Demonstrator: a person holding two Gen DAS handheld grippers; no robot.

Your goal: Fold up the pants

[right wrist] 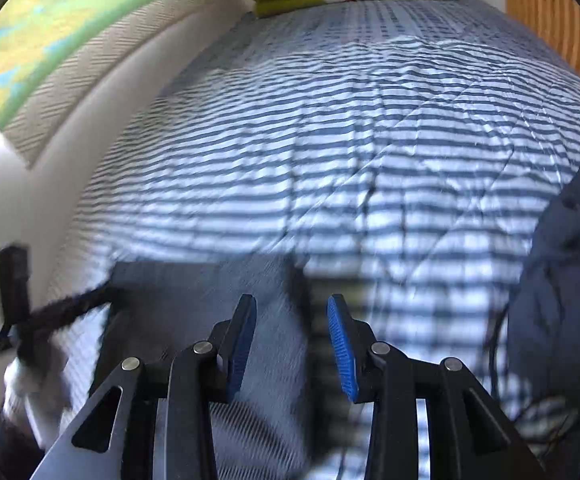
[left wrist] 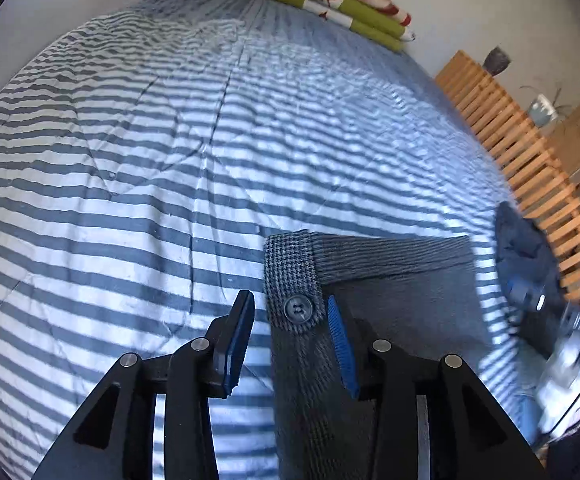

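Striped bedding (left wrist: pixel 137 184) in blue-grey and white fills most of what I can see, rumpled and lit in bands; at its far end, well ahead of both tools, sits a folded stack of green, white and red linen (left wrist: pixel 330 0), and off to the right of the left-hand tool runs a slatted wooden frame (left wrist: pixel 506 128) against the wall. Closer in, the grey pants (left wrist: pixel 390 276) lie flat on the cover just ahead of the left gripper (left wrist: pixel 290 344); their checked waistband tab (left wrist: pixel 290 268) with its dark button (left wrist: pixel 298 309) lies between the two blue pads, nearer the right-hand pad, though whether that pad touches the cloth I cannot tell; the jaws stand parted, not clenched, and the left-hand pad hangs over bare stripes. Beyond the cloth to the right the other tool shows as a blur. From the right hand's side, the right gripper (right wrist: pixel 292 344) also stands with its jaws apart; the picture is smeared, but the pants (right wrist: pixel 193 300) spread below and to the left of its tips, their edge running up between the fingers with nothing pinched. A dark navy garment (right wrist: pixel 562 280) lies heaped to that tool's right.
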